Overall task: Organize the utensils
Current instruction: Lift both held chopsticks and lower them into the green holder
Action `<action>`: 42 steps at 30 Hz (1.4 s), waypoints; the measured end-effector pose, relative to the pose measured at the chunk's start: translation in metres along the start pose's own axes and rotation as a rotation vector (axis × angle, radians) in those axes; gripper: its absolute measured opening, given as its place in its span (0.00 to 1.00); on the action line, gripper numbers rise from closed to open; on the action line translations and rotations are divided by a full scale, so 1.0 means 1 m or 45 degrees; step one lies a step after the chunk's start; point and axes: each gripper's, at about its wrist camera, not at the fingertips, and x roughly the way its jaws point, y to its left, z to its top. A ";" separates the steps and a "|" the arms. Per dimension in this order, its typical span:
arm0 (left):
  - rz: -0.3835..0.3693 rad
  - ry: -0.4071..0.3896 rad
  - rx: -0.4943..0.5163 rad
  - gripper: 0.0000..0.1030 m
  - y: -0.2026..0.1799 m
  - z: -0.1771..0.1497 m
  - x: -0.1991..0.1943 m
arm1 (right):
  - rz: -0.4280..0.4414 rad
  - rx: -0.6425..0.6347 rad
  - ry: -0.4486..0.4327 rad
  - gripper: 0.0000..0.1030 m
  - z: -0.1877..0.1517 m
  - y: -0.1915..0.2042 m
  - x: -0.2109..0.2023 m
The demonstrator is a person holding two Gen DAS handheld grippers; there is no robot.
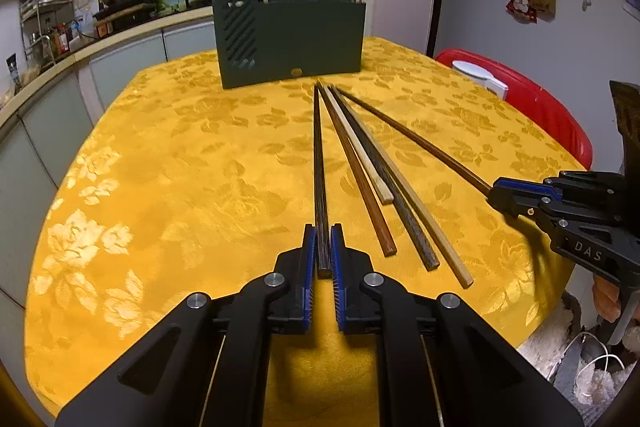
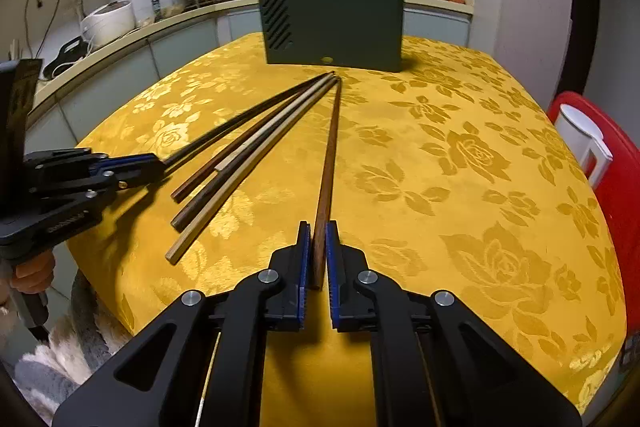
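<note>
A dark wooden chopstick point(image 1: 320, 163) lies on the yellow tablecloth, and my left gripper point(image 1: 323, 231) is shut on its near end. My right gripper point(image 2: 318, 227) is shut on the near end of a reddish-brown chopstick point(image 2: 329, 163). Each gripper also shows in the other view: the right gripper point(image 1: 495, 191) at the right, the left gripper point(image 2: 161, 166) at the left. Between the two held sticks lie several loose chopsticks point(image 1: 384, 183), fanned out with their far tips together. Behind those tips stands a dark green utensil holder point(image 1: 292, 39) with a few sticks upright in it.
The table point(image 1: 160, 147) drops off at its left and right edges. A red chair point(image 1: 552, 115) bearing a white container stands at the right. A kitchen counter point(image 2: 120, 43) with a rice cooker runs along the left. A hand point(image 2: 34, 273) holds the left gripper's handle.
</note>
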 end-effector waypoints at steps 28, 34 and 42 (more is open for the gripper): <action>0.094 -0.460 0.036 0.07 0.026 0.147 -0.107 | 0.078 0.007 -0.451 0.07 0.139 -0.026 -0.107; 0.084 -0.433 0.026 0.07 0.033 0.165 -0.097 | 0.107 0.034 -0.399 0.07 0.167 -0.034 -0.096; 0.092 -0.392 0.036 0.07 0.039 0.183 -0.085 | 0.109 0.036 -0.331 0.07 0.197 -0.040 -0.078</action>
